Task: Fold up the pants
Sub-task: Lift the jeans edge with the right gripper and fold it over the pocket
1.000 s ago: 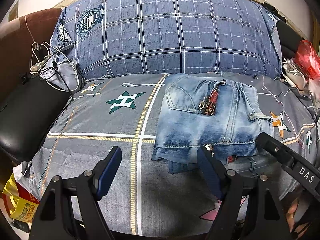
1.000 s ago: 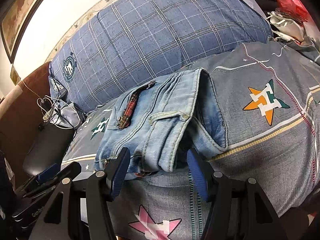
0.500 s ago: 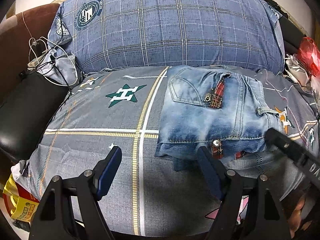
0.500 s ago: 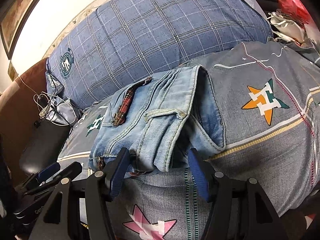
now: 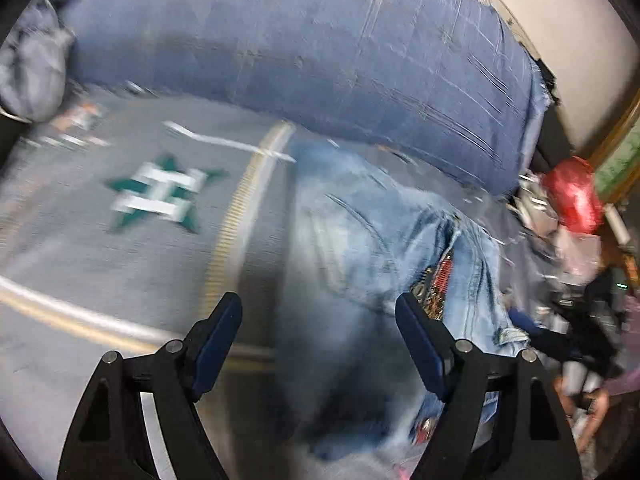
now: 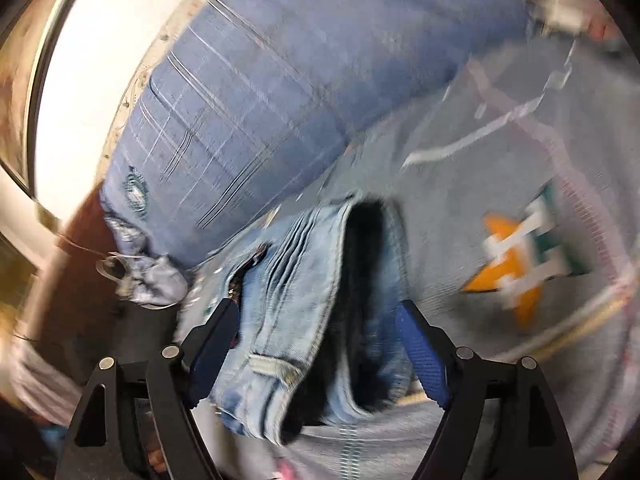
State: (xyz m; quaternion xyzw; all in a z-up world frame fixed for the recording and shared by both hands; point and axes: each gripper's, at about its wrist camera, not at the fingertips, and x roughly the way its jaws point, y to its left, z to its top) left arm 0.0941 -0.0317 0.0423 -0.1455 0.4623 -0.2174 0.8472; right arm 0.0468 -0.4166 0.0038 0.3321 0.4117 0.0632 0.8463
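Note:
Light blue jeans [image 5: 372, 248] lie folded in a bundle on the grey star-print bedcover [image 5: 132, 264]. Both views are motion-blurred. My left gripper [image 5: 318, 340] is open and empty, its jaws straddling the bundle's near left part. In the right wrist view the jeans [image 6: 304, 280] show their open waistband, dark inside. My right gripper [image 6: 316, 344] is open and empty, with the bundle's right end between its wide-apart jaws. Whether either gripper touches the fabric cannot be told.
A big blue plaid pillow [image 5: 320, 40] lies behind the jeans; it also shows in the right wrist view [image 6: 280, 80]. A red bag [image 5: 576, 196] and clutter sit at the right. The other gripper's black body [image 5: 580, 332] is at the right edge.
Both grippers have swung fast and moved in closer over the jeans; the views are now tilted and blurred. The jeans stay folded in about the same place. Both grippers stay open.

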